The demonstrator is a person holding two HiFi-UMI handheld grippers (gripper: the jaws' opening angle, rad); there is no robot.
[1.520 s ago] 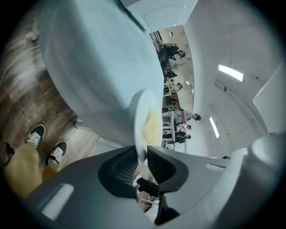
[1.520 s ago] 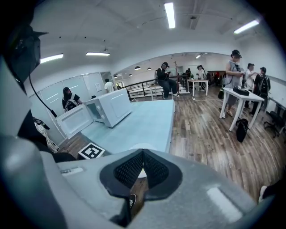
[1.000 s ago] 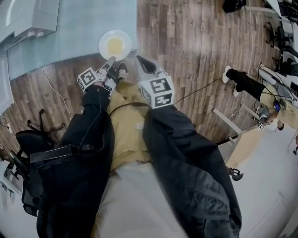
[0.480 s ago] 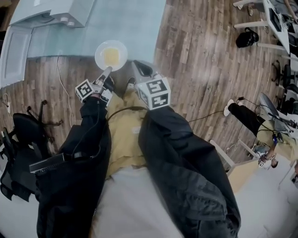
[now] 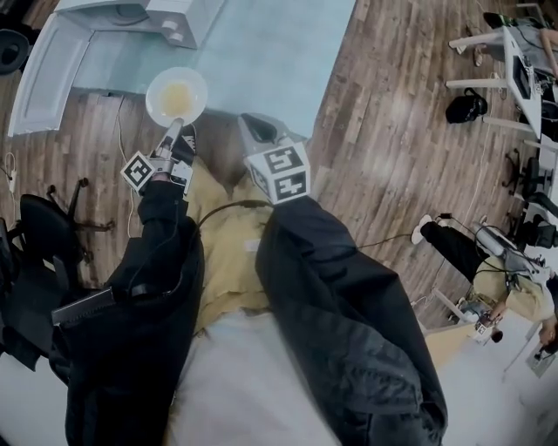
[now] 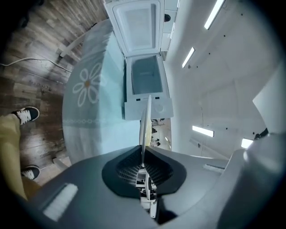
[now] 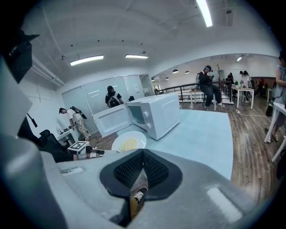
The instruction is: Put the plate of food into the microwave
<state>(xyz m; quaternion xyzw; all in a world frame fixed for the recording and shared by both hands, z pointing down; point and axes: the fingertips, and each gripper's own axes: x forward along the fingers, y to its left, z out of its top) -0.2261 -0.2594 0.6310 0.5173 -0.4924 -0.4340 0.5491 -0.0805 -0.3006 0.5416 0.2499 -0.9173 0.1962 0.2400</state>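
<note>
We grip the plate (image 5: 154, 87) by its rim in our left gripper (image 5: 171, 132), jaws clamped tight on the edge. The plate carries yellow food (image 5: 176, 97) and hangs over the near edge of the blue table (image 5: 270, 61), near the microwave (image 5: 166, 19), door (image 5: 48, 65) open. Our right gripper (image 5: 251, 125) is closed on nothing, just beside the left.

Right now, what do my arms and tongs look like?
The left sleeve and right sleeve are dark jacket fabric. The left tongs and right tongs are grey moulded shells with black ribbed pads, each carrying a white cube with black square markers. A thin dark cable crosses between the sleeves.
</note>
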